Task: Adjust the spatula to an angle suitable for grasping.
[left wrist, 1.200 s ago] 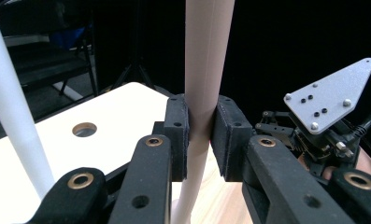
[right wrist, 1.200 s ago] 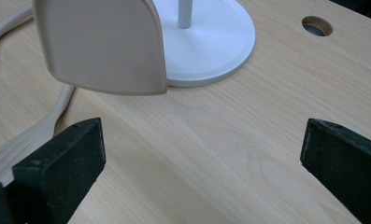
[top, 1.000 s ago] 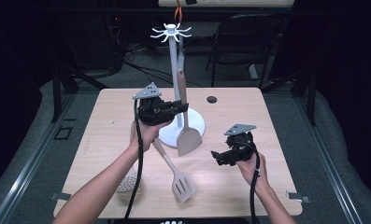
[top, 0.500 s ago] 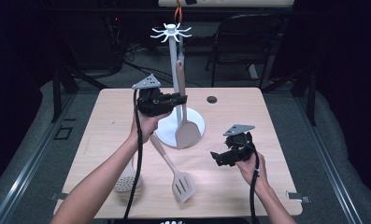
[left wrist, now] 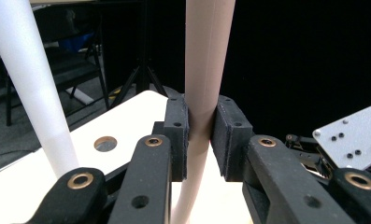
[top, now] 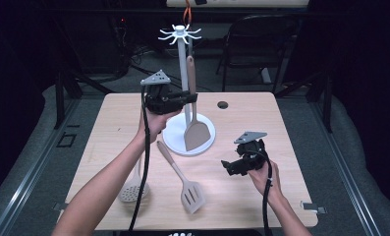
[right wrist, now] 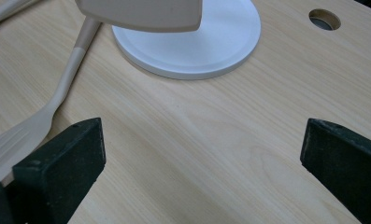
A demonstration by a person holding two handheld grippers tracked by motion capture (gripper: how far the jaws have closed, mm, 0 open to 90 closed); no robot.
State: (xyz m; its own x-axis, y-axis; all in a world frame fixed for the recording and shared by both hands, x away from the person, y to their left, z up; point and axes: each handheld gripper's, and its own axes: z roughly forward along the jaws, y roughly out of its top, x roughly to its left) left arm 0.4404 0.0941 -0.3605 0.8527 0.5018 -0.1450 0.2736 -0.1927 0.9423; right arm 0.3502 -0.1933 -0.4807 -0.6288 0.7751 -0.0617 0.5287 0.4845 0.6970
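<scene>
My left gripper is shut on the handle of a beige solid turner, which hangs upright beside the white pole of the utensil stand. Its blade hovers over the stand's round base. In the left gripper view both pads press the beige handle, with the white pole to the left. My right gripper rests low at the right, jaws wide apart over bare wood. A slotted turner and a skimmer lie flat on the table.
The wooden table has a round cable hole behind the stand. The stand's top carries a ring of hooks. A dark chair stands beyond the far edge. The right gripper view shows the stand's base ahead.
My left gripper has lifted the solid turner upward and slightly away along the stand's pole; its blade has risen off the table. The right gripper has stayed put.
</scene>
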